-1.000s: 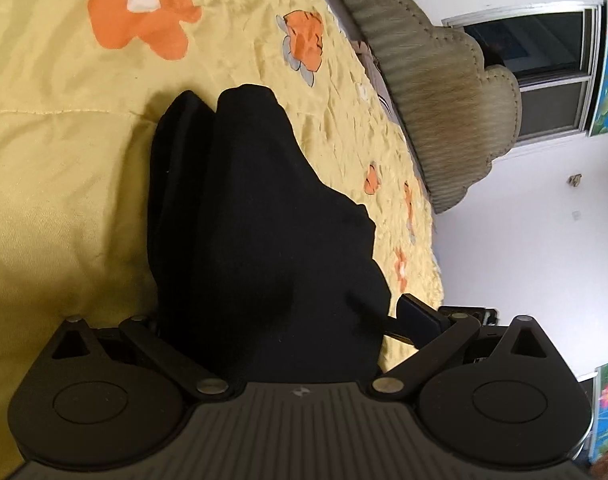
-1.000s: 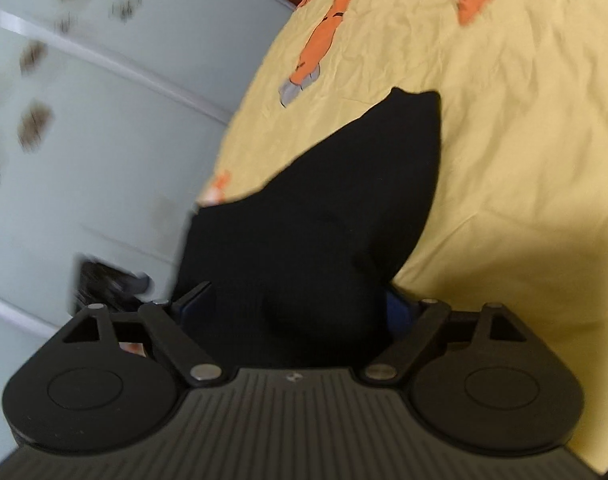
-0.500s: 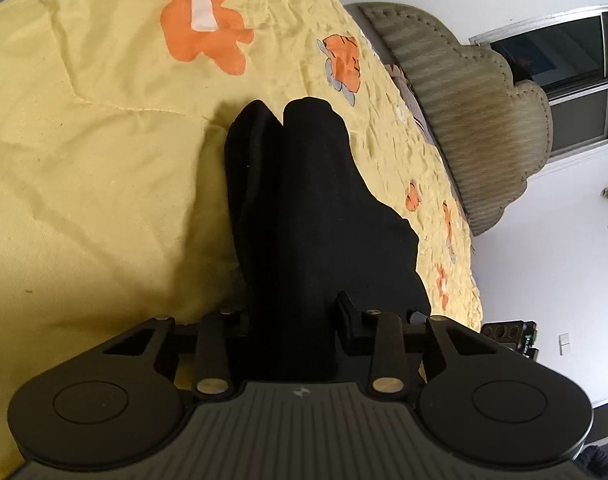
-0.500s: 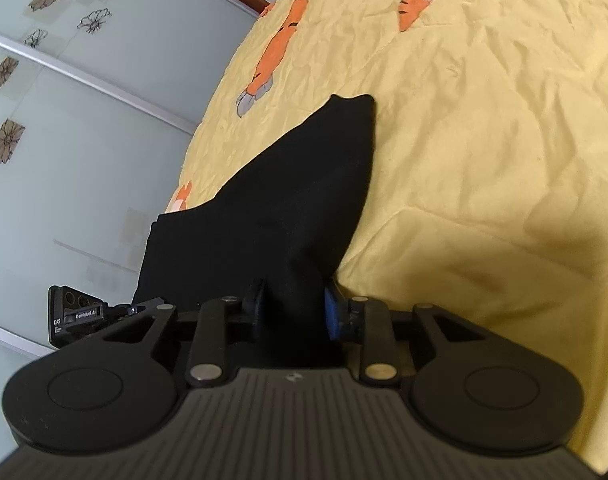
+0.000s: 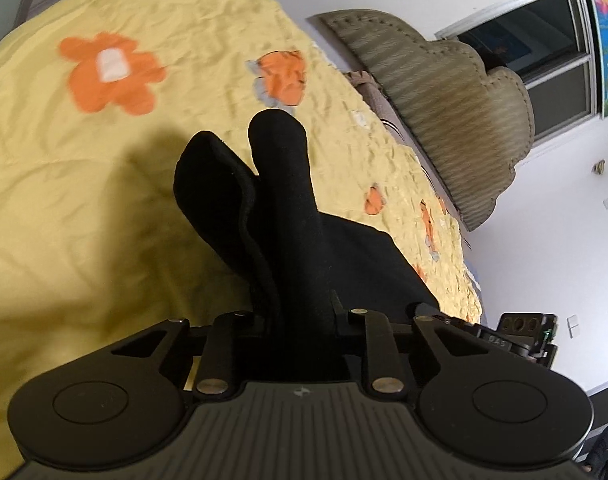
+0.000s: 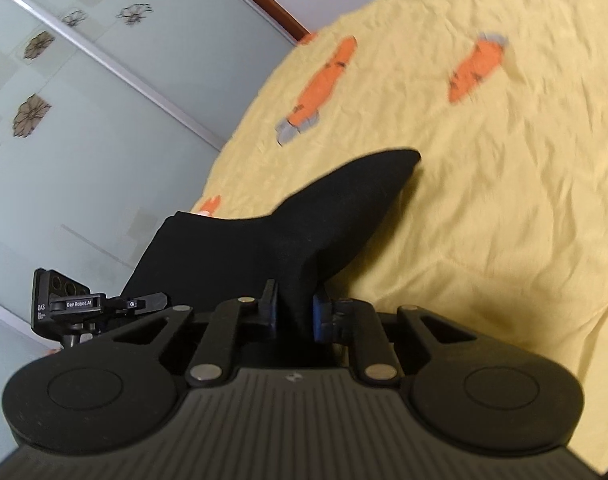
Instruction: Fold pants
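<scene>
Both claws have just been closing on the black pants [image 5: 304, 216], and now the left claw [image 5: 300, 316] pinches a thick bunch of the fabric while the right claw [image 6: 294, 312] clamps a narrower fold between its blue pads [image 6: 321, 316]. The pants rise off the yellow carrot-print bedspread [image 5: 84, 208], their far ends trailing down to it.
</scene>
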`<state>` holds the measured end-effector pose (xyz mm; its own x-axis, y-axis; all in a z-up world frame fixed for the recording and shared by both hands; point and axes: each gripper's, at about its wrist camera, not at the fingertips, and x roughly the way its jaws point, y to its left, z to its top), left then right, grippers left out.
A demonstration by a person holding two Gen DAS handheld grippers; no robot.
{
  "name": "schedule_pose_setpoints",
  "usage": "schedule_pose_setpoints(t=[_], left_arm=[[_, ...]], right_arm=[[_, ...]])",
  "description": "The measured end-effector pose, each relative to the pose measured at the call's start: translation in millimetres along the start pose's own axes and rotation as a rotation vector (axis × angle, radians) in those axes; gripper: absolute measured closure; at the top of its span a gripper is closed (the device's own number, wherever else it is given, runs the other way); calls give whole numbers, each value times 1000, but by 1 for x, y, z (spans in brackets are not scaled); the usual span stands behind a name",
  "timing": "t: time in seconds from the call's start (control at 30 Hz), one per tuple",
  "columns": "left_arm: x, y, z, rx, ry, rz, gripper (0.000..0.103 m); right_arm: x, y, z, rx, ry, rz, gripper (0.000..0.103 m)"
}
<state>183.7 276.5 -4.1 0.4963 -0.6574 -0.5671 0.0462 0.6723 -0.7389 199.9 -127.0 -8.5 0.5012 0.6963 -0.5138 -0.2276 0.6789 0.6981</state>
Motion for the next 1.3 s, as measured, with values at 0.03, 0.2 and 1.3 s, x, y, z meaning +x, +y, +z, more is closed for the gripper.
schedule_pose_setpoints(t=[0.03, 0.2, 1.3], left_arm=[[3, -6, 1, 6, -1, -3, 81], [32, -45, 4, 51, 13, -38, 81], [158, -181, -19, 271, -72, 108, 72]], right_arm=[[-5, 2, 3, -9, -9, 1, 89], [-39, 8, 16, -59, -65, -24, 89], [-189, -119, 34, 60, -332, -142, 64]])
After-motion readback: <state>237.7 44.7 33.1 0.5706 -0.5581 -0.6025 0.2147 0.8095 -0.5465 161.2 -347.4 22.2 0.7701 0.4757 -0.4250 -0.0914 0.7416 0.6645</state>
